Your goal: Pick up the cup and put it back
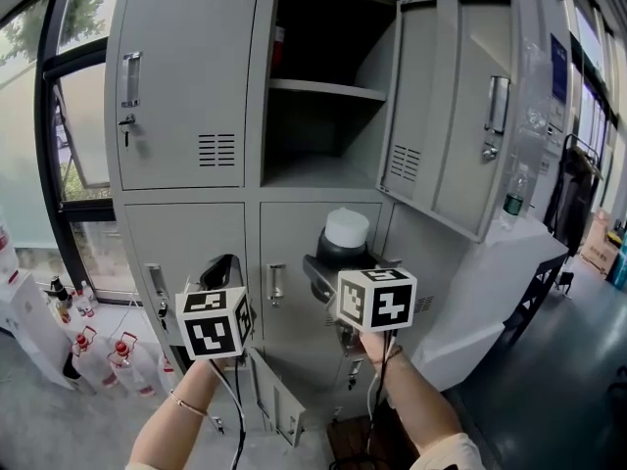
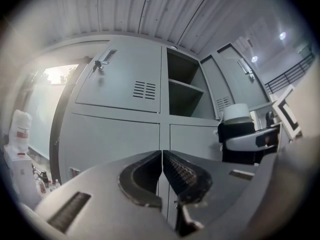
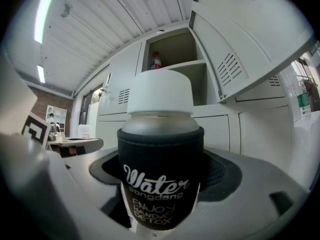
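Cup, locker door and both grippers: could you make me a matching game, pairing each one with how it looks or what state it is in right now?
Things:
1. cup
2. left gripper
3. right gripper
4. upper right locker door

States:
A. swung open
B. shut, with nothing in it
C. black sleeve, white lid
D. shut on the cup

Pairs: 1-C, 2-B, 3-D, 4-A.

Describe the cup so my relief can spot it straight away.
Find the grey locker with one upper door open. Just below that opening, the right gripper holds the cup upright. It has a white lid and a black sleeve printed "Water", unlike the small red-and-white bottle on the shelf.
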Action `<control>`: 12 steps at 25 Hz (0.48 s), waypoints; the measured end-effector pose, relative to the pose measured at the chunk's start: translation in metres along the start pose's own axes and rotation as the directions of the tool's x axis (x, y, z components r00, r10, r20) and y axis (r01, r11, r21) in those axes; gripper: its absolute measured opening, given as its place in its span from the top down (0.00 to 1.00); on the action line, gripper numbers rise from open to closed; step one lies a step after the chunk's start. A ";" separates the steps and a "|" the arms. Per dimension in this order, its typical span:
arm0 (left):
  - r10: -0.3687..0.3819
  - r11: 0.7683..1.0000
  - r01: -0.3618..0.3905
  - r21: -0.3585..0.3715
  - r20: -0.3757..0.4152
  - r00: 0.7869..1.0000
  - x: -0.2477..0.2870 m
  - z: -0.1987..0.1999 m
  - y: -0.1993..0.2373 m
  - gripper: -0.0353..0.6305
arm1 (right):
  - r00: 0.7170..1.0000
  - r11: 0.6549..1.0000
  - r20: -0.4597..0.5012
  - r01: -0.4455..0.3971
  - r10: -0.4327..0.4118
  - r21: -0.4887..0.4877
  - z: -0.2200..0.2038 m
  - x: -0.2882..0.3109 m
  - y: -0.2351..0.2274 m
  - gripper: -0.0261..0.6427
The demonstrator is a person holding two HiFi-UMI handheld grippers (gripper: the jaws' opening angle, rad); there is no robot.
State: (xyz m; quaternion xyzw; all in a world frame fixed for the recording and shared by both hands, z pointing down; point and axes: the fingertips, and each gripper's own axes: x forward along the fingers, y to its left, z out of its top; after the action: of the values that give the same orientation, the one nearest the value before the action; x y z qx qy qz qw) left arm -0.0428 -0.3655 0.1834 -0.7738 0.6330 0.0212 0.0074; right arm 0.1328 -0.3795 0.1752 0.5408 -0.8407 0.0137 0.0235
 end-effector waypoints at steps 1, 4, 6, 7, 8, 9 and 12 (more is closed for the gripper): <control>0.001 1.000 -0.001 -0.006 -0.006 1.000 0.000 -0.005 0.000 0.93 | 1.000 1.000 0.002 0.000 0.000 -0.011 -0.005 -0.002 0.003 0.35; 0.001 1.000 -0.001 -0.023 -0.019 1.000 0.002 -0.018 0.000 0.93 | 1.000 0.999 0.010 0.005 -0.005 -0.041 -0.019 -0.008 0.012 0.35; 0.006 1.000 -0.006 -0.022 -0.020 1.000 0.000 -0.025 0.000 0.93 | 1.000 0.999 0.012 0.002 -0.002 -0.034 -0.029 -0.012 0.016 0.35; 0.010 1.000 -0.010 -0.019 -0.018 1.000 -0.001 -0.028 0.001 0.93 | 1.000 1.000 0.010 0.001 -0.001 -0.026 -0.035 -0.013 0.017 0.35; 0.015 1.000 -0.015 -0.019 -0.015 1.000 -0.002 -0.031 0.002 0.93 | 1.000 1.000 0.006 0.002 -0.002 -0.018 -0.042 -0.014 0.017 0.35; 0.020 1.000 -0.020 -0.022 -0.011 1.000 -0.004 -0.035 0.003 0.93 | 1.000 1.000 0.002 0.004 -0.004 -0.011 -0.049 -0.015 0.017 0.35; 0.038 0.999 -0.038 -0.031 -0.010 0.999 -0.009 -0.052 0.007 0.93 | 1.000 1.000 -0.009 0.013 -0.013 0.012 -0.069 -0.017 0.015 0.35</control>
State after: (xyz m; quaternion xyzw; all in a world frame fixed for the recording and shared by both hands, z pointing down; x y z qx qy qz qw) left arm -0.0498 -0.3595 0.2354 -0.7618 0.6471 0.0278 -0.0081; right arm 0.1282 -0.3544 0.2435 0.5463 -0.8370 0.0209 0.0240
